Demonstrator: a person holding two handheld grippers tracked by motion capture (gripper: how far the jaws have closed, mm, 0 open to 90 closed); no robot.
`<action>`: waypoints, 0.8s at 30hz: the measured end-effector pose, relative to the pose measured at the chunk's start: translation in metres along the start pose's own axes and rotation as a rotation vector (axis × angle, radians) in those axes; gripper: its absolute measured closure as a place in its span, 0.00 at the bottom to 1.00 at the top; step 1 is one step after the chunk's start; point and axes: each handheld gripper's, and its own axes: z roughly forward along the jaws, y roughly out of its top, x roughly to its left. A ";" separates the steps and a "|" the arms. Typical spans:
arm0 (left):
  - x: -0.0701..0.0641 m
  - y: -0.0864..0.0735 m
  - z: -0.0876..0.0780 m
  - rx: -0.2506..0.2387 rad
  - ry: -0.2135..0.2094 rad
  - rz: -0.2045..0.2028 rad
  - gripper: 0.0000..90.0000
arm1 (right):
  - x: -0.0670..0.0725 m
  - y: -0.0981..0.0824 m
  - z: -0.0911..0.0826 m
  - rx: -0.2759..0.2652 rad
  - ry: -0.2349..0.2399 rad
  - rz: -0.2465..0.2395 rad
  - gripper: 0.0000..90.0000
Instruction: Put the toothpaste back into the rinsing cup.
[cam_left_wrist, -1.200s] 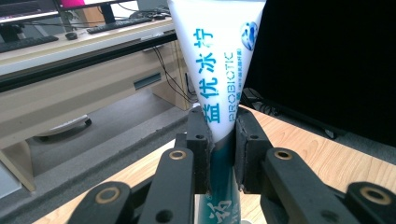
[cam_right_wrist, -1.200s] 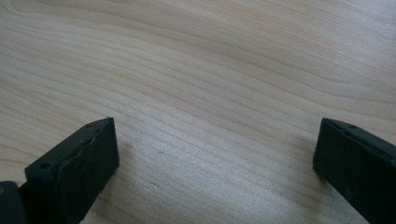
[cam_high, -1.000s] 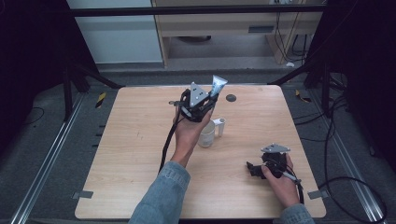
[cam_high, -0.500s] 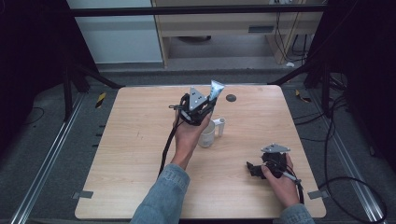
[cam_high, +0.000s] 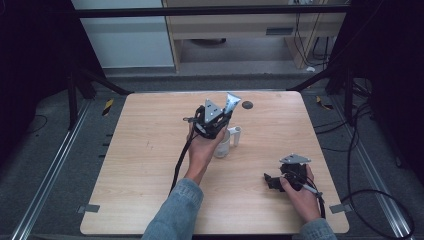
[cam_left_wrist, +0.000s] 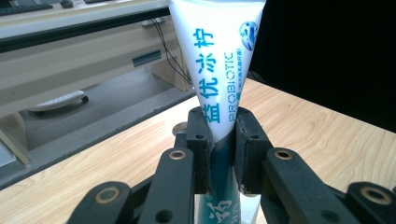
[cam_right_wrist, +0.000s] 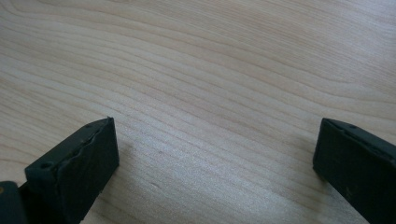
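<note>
The left gripper (cam_high: 220, 116), clamping the toothpaste tube (cam_left_wrist: 219, 70), is easing leftward over the white cup (cam_high: 223, 144), probably to stand it inside, while the right gripper (cam_right_wrist: 215, 172) is resting wide on the surface (cam_high: 150, 150).

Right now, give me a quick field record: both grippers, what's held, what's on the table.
left gripper: shut on toothpaste tube, raised above the table
toothpaste tube: white, blue print, flat crimped end up
cup: clear, with handle, on the table under the left gripper
right gripper: open, holding nothing, low over bare wood at the near right
table: light wood, small dark round spot near the far edge
</note>
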 end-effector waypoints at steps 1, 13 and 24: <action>0.000 -0.001 0.000 0.003 -0.001 -0.001 0.87 | 0.000 0.000 0.000 0.000 0.000 0.000 0.01; 0.003 -0.015 0.004 0.029 0.002 -0.021 0.86 | 0.000 0.000 0.000 0.000 0.001 0.002 0.01; 0.004 -0.027 0.006 0.047 -0.005 -0.036 0.86 | 0.000 0.000 0.000 0.001 0.000 -0.001 0.01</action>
